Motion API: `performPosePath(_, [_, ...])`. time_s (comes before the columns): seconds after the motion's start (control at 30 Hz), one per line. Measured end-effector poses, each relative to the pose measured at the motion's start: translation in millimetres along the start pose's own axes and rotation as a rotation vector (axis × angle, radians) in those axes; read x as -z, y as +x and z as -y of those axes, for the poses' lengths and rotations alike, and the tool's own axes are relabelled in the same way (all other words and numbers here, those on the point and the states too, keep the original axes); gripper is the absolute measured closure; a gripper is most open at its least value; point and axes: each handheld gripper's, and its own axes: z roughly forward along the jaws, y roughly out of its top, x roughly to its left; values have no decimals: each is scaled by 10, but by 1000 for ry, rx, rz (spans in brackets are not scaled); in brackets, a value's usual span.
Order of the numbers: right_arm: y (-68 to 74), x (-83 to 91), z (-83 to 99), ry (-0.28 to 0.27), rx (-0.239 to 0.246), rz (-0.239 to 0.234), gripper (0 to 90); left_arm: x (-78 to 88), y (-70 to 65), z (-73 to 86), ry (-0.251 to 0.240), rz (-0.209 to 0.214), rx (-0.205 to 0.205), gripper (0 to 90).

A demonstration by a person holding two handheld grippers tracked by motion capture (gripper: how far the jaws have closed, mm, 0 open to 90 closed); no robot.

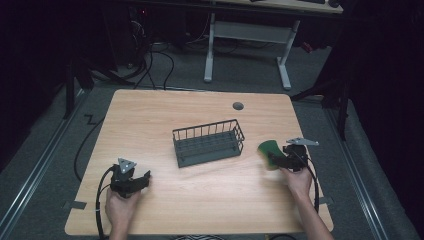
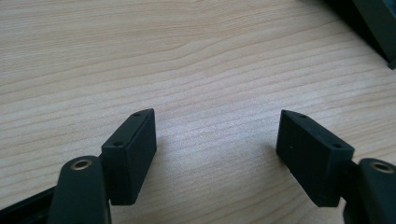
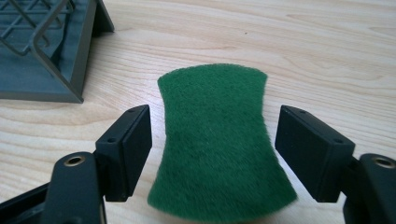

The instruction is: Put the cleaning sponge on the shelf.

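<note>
Lying flat on the wooden table (image 1: 200,200), the green scouring pad (image 3: 217,140) is sitting between the two black jaws of the right gripper (image 3: 212,154), with a strip of bare wood showing on either side of it, so neither pad is pressing on it. The jaws are standing wide apart and are not gripping anything. In the high view the green scouring pad (image 1: 270,150) is showing toward the right side of the table, just in front of the right gripper (image 1: 280,159), which the person's right hand (image 1: 299,181) is holding low over the tabletop.

Just to the left of the pad, the dark wire basket (image 1: 208,142) is standing upright near the middle of the table; its corner and sloping base are also appearing at the upper left of the right gripper view (image 3: 51,51), near the pad but not touching it.

Well apart from all this, toward the near left of the table, the left gripper (image 1: 142,179) is resting in the person's left hand (image 1: 119,206). Its jaws are likewise spreading wide in the left gripper view (image 2: 217,149), with plain wood grain between them and a dark edge of the basket (image 2: 380,23) at the upper right corner.
</note>
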Motion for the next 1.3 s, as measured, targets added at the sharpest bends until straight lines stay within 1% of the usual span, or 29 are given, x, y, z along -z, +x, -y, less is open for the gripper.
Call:
performPosePath(0.1, [22, -71, -24, 16, 22, 17, 255, -1, 2, -2, 0, -1, 2, 294])
performPosePath(0.33, [-6, -169, -67, 78, 25, 29, 258, -3, 13, -4, -3, 2, 11, 298])
performPosePath(0.43, [3, -190, -72, 90, 34, 30, 265, -2, 16, -4, -4, 2, 14, 301])
performPosePath(0.47, [11, -199, -71, 97, 30, 31, 268, -2, 16, -4, -4, 2, 13, 302])
performPosePath(0.57, [27, -228, -62, 114, 45, 42, 277, -2, 15, -3, -4, 1, 13, 303])
performPosePath(0.7, [28, -230, -64, 113, 40, 44, 287, -4, 3, -4, -2, -9, 4, 307])
performPosePath(0.9, [36, -222, -70, 128, 40, 48, 299, -5, 2, -4, -2, -10, 5, 307])
performPosePath(1.1, [25, -202, -84, 138, 37, 27, 305, -4, 3, -5, -2, -10, 5, 307])
performPosePath(1.3, [35, -162, -105, 134, 53, 10, 306, -4, 3, -4, -2, -9, 6, 307])
